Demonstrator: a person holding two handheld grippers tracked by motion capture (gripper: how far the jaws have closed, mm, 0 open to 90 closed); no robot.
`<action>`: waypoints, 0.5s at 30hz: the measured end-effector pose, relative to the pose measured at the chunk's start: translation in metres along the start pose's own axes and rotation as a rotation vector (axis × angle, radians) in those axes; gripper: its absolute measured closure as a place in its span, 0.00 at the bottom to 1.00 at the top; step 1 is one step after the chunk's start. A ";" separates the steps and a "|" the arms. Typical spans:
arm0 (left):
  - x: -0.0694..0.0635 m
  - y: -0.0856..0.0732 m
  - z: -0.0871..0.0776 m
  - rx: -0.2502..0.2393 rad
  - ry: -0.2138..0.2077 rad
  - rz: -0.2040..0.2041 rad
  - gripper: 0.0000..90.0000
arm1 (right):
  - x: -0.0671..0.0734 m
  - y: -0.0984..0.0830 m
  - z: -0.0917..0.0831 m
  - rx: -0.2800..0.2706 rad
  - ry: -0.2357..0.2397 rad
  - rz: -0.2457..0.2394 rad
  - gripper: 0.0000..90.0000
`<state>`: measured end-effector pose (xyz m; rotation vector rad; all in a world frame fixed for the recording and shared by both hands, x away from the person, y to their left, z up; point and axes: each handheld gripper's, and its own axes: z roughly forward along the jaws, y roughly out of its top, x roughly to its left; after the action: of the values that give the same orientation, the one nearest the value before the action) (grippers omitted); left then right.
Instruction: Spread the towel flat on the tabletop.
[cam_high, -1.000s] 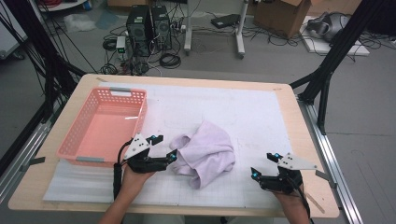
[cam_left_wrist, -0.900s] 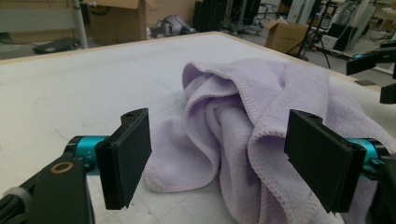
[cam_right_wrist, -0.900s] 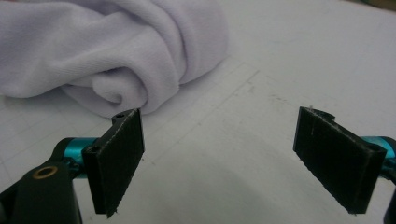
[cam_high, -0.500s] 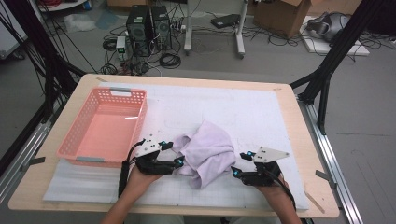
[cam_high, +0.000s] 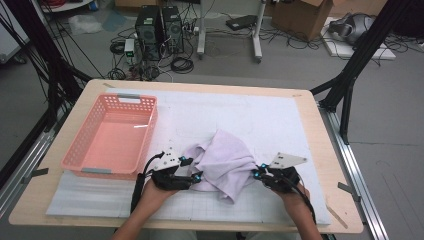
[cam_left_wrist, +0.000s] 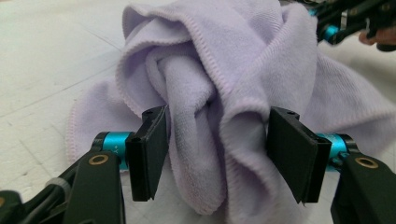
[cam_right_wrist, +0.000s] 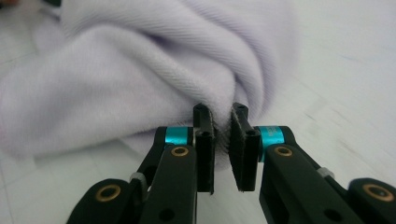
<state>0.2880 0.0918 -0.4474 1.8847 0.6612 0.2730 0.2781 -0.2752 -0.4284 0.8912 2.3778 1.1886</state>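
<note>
Lilac towel (cam_high: 225, 160) in a crumpled heap on the worktop (cam_high: 280, 110), toward the near edge, a little right of the pink basket (cam_high: 82, 150). Lying directly between the two claws: left claw (cam_high: 192, 168) at its left side, right claw (cam_high: 257, 175) at its right side, both equally near, both pointing inward. No clear long axis, only a bunched lump. Right claw just closed, pinching a fold of the towel's edge tight between its pads. Left claw also just closing, yet with jaws apart — a thick twisted fold standing between the pads, not squeezed. Probably next: finishing the left grip, then drawing both sides apart to spread the towel.
</note>
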 end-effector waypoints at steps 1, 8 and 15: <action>-0.001 0.000 0.001 0.005 0.001 0.009 0.43 | -0.003 -0.003 -0.004 -0.006 -0.015 0.019 0.90; -0.005 0.001 0.004 0.030 0.000 0.029 0.56 | -0.009 -0.016 -0.029 -0.031 -0.083 0.053 0.62; -0.009 0.002 0.006 0.036 0.010 0.028 0.84 | 0.022 0.020 -0.018 -0.124 0.052 -0.073 0.47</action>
<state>0.2841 0.0821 -0.4471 1.9295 0.6504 0.2910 0.2592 -0.2619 -0.4019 0.7369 2.3268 1.3290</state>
